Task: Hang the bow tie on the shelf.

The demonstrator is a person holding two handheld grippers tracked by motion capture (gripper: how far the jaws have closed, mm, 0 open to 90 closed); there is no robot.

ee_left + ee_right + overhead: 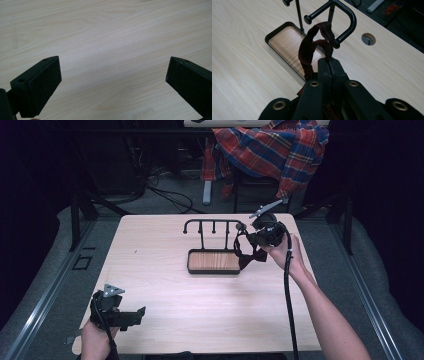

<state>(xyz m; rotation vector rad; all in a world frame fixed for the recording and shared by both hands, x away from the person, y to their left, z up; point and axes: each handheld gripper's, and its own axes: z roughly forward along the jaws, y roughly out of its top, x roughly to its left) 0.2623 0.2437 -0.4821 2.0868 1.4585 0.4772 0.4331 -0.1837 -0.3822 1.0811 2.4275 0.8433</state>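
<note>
Pinching a dark red strap (312, 47), my right tongs (329, 65) have their jaws pressed together on the fabric, which rises from them in a loop and hangs against the curved end of the black rack (344, 22). In the high view the same right tongs (256, 240) sit just beside the rack's right end (212, 225), with the strap (245, 254) drooping below them toward the right edge of the wooden tray (214, 261) that forms the rack's base. I cannot tell whether the loop is hooked over a peg or only leaning on the bar. The rack stands upright near the far middle of the counter (200, 310), and a round cable hole (368, 39) sits in the counter top just past it. My left tongs (135, 316) rest well apart from all this, at the near left corner, jaws spread wide with nothing between them; their own camera looks onto bare pale wood (107, 50) between the two pads (45, 85). A plaid shirt (272, 147) is draped over something beyond the counter.
</note>
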